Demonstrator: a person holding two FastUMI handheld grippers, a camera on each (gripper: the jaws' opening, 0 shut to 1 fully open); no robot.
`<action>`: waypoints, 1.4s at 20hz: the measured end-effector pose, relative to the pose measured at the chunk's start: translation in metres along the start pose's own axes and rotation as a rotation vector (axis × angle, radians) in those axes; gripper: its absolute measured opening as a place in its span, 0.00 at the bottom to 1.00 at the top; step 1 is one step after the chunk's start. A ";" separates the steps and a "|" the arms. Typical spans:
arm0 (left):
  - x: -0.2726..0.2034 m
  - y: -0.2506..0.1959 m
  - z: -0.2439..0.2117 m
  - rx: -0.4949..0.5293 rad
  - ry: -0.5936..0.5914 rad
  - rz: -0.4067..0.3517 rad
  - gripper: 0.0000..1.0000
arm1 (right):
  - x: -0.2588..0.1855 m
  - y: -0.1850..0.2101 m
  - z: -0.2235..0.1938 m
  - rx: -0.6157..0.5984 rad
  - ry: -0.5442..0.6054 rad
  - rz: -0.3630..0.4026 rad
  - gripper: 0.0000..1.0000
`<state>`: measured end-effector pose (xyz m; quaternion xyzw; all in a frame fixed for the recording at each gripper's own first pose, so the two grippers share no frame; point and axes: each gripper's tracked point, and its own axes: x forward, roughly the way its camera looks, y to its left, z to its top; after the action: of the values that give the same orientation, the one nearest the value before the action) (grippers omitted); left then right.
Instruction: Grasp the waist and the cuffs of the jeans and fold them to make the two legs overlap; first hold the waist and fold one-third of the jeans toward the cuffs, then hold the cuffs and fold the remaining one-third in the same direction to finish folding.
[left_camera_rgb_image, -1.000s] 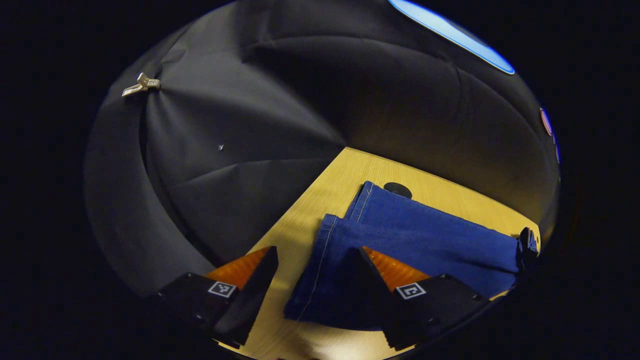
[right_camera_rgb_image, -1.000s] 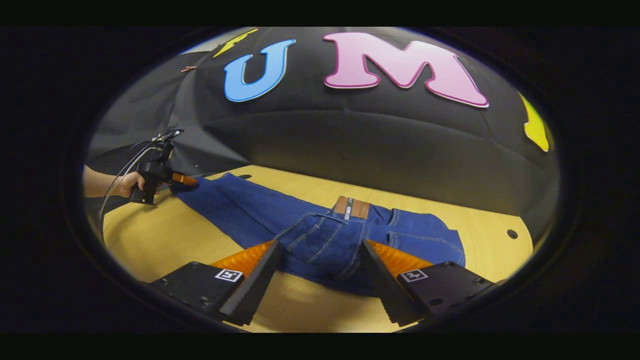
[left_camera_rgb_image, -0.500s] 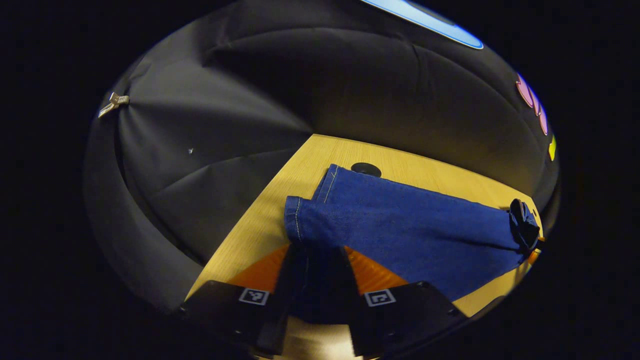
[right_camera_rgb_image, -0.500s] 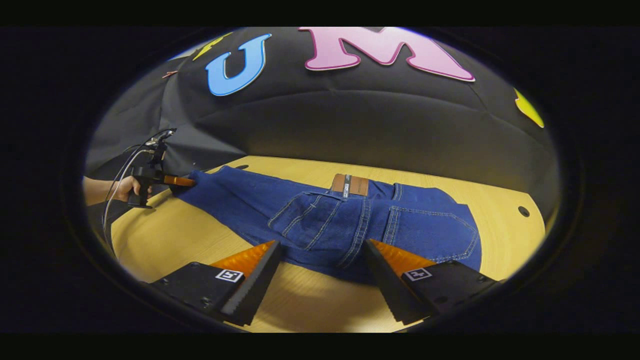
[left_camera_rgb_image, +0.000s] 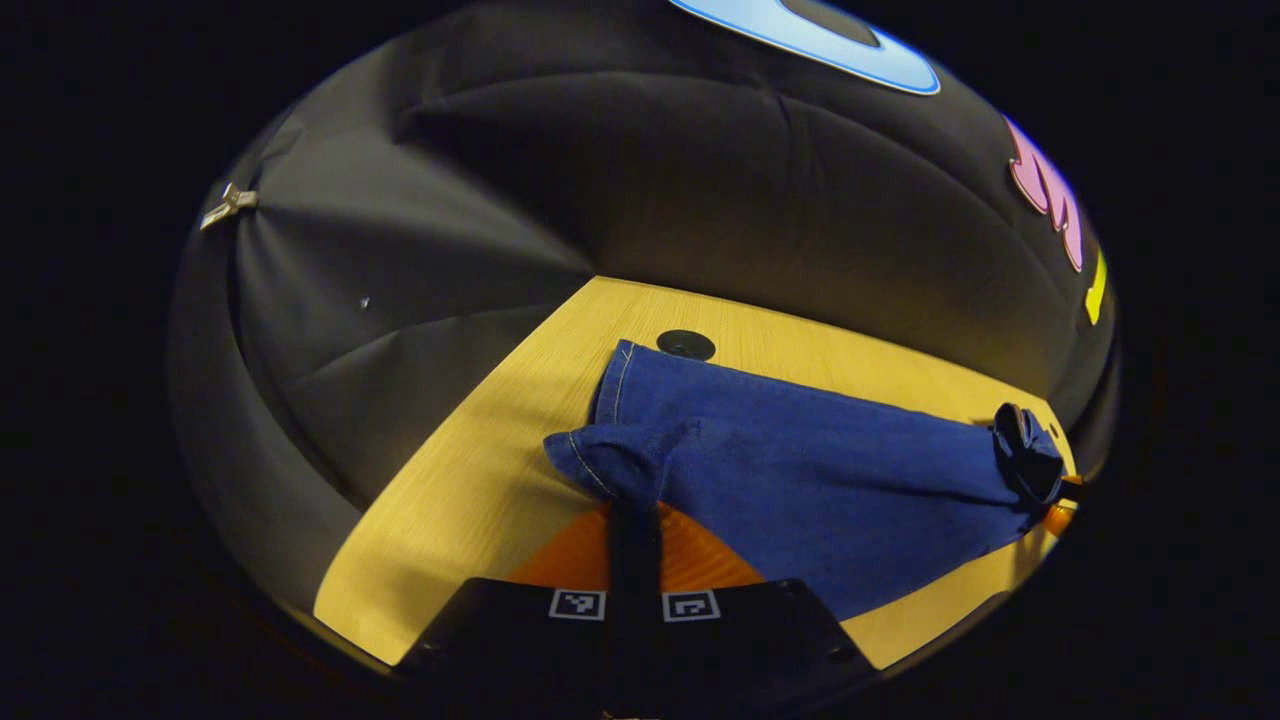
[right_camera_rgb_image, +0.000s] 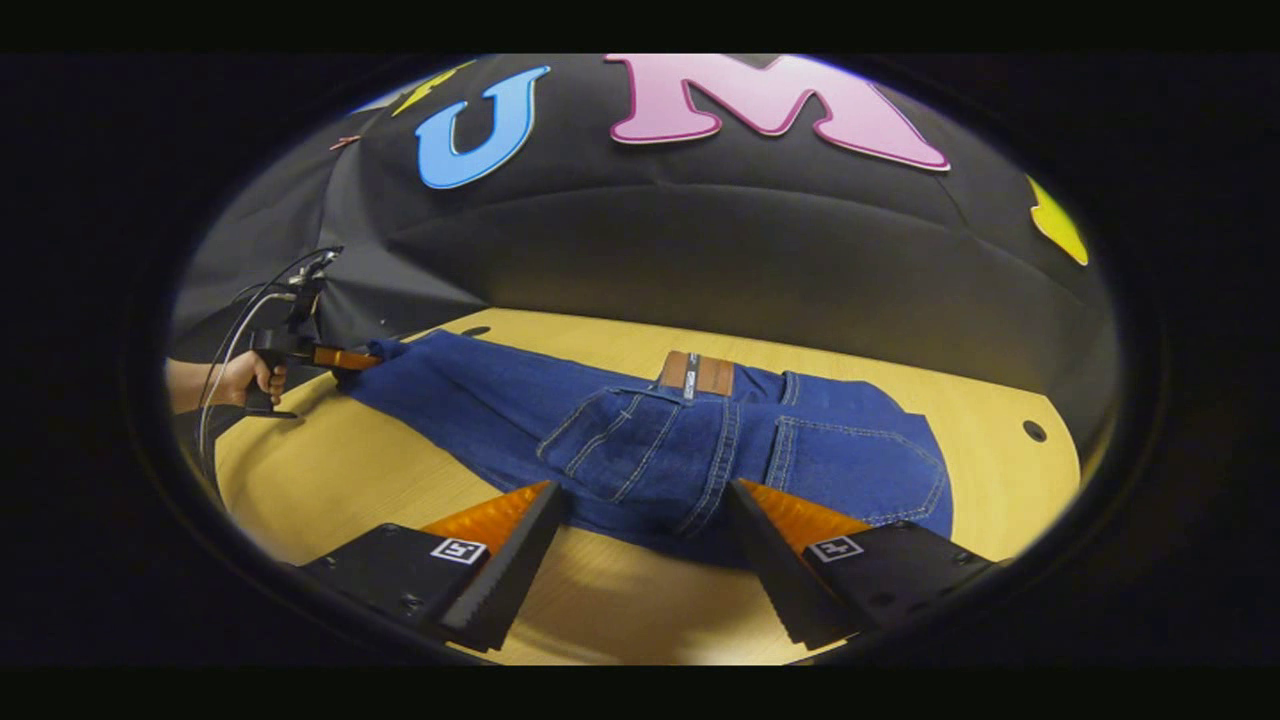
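The left gripper (left_camera_rgb_image: 633, 510) has its two fingers pressed together on the near cuff of the dark blue denim jeans (left_camera_rgb_image: 800, 480). The pinched hem bunches up into a small raised peak just ahead of the fingertips. The second cuff lies flat behind it, close to a round black grommet hole (left_camera_rgb_image: 686, 344) near the far edge of the light wooden table (left_camera_rgb_image: 470, 470). From the cuffs the legs stretch away across the table toward its right end.

In the right gripper view, a hand (right_camera_rgb_image: 248, 377) holds that left gripper at the table's left edge. The right gripper (right_camera_rgb_image: 640, 545) has its fingers spread wide apart, holding nothing. It hovers near the front edge of the table, with the seat of the jeans between and just beyond the fingertips. The brown leather waist patch (right_camera_rgb_image: 697, 373) sits on the far side, toward the back edge.

Risks, as a judgement: only one cuff seems to be pinched, so lifting may drag one leg and leave the other behind, spoiling the overlap. The right gripper has not yet taken the waist, so a one-sided pull could slide the jeans across the table.
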<state>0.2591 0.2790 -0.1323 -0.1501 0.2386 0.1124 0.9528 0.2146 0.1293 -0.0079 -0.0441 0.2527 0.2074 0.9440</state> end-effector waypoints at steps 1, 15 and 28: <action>-0.004 -0.001 0.002 -0.011 -0.017 0.009 0.06 | -0.003 0.000 0.003 0.005 -0.006 -0.004 1.00; -0.138 -0.144 0.108 0.128 -0.180 -0.067 0.06 | -0.086 -0.077 0.064 -0.034 -0.136 -0.150 0.96; -0.222 -0.469 0.115 0.332 -0.154 -0.441 0.06 | -0.215 -0.202 0.084 0.069 -0.230 -0.357 0.97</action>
<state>0.2508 -0.1495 0.1823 -0.0315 0.1421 -0.1270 0.9812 0.1673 -0.1182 0.1670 -0.0317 0.1386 0.0317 0.9893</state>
